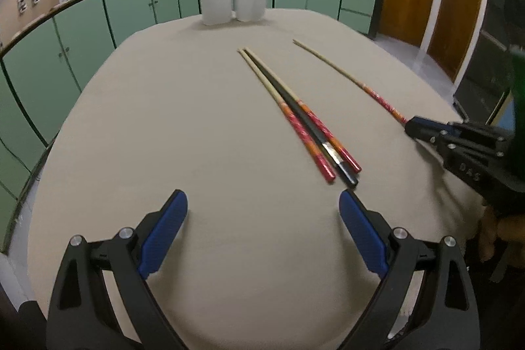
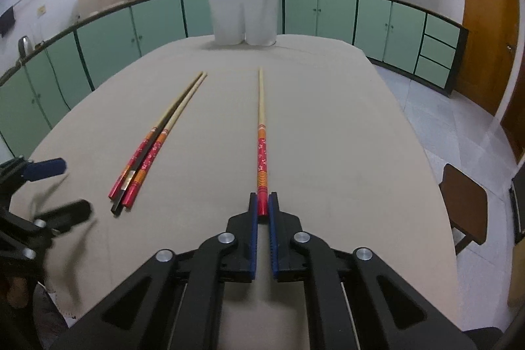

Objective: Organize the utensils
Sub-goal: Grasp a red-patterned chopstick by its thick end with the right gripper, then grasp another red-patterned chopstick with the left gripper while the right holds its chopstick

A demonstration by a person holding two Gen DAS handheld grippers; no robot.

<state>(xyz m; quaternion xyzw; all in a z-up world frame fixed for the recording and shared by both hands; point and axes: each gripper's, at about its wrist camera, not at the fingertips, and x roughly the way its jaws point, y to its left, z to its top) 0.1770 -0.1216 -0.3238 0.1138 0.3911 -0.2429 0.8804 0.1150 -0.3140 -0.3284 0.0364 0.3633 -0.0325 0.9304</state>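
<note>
My right gripper (image 2: 262, 202) is shut on the red end of a single red-and-bamboo chopstick (image 2: 261, 133), which points away across the beige table (image 2: 344, 120). It also shows in the left wrist view (image 1: 347, 77), with the right gripper (image 1: 414, 125) at its red end. Three more chopsticks (image 1: 295, 113), two red-and-bamboo and one black, lie bunched just ahead and right of my open, empty left gripper (image 1: 262, 205). They show in the right wrist view (image 2: 154, 143) too. Two white holders (image 2: 244, 18) with several chopsticks stand at the far table edge.
Green cabinets (image 2: 338, 12) with a counter run behind the table. A brown stool (image 2: 466, 205) stands right of the table, with wooden doors (image 2: 489, 31) beyond. My left gripper (image 2: 54, 192) is blurred at the left edge of the right wrist view.
</note>
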